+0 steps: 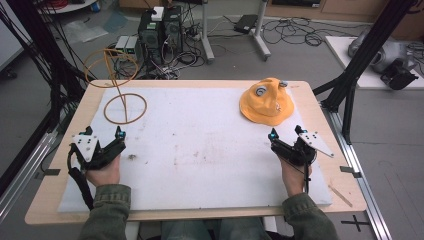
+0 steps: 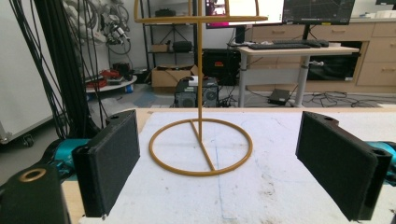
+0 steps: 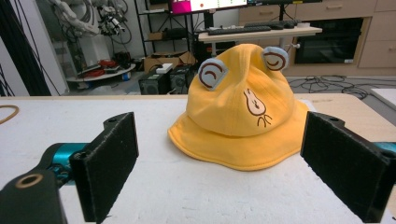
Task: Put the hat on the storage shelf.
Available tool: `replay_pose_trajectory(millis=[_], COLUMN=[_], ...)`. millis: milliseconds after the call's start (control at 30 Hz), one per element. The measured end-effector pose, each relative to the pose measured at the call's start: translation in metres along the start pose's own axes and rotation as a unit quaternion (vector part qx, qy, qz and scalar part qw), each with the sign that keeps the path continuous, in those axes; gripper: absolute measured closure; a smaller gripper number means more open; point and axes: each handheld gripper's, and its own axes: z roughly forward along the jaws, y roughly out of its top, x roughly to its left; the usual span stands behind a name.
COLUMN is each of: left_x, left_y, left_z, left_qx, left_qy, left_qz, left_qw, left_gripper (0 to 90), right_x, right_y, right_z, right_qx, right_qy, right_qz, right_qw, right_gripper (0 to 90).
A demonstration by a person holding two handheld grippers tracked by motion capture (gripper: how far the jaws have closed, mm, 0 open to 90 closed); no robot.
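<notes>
At the table's far right: yellow hat [image 3: 239,119], lying free on the white mat [image 1: 200,150]. Far left: wire stand [image 2: 201,140]. Right gripper [image 1: 286,132] and left gripper [image 1: 104,132], jaws spread, empty. Step: approach, probably toward hanging; next, right jaws must straddle the brim.

In the high view the hat [image 1: 266,102] lies on the table [image 1: 200,150] at upper right; the wire stand [image 1: 124,102] stands at upper left; the left hand-held gripper [image 1: 104,134] sits below the stand; the right hand-held gripper [image 1: 286,132] below the hat.
</notes>
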Motion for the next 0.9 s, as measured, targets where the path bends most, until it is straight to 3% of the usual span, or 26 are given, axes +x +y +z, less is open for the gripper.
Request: replay_pose_trajectory(millis=[567,733,900], left_x=[-0.001,0.000,0.000], left_y=[0.000,0.000,0.000], left_z=[0.001,0.001,0.002], left_qx=[0.001,0.002,0.003], left_qy=[-0.001,-0.002,-0.002], left_qz=[0.000,0.001,0.002], left_qw=[1.0000,1.0000,1.0000], left_gripper=[13.9,13.9,13.9], right_x=[0.002,0.001,-0.001], right_y=[0.003,0.017,0.031], right_z=[-0.002,-0.002,0.009], right_qx=[-0.009,-0.031,-0.030], right_qy=[-0.003,-0.006,-0.009], right_qz=[-0.004,-0.002,0.002], right_qw=[0.9999,0.9995,0.9995], right_gripper=[10.9,10.9,10.8])
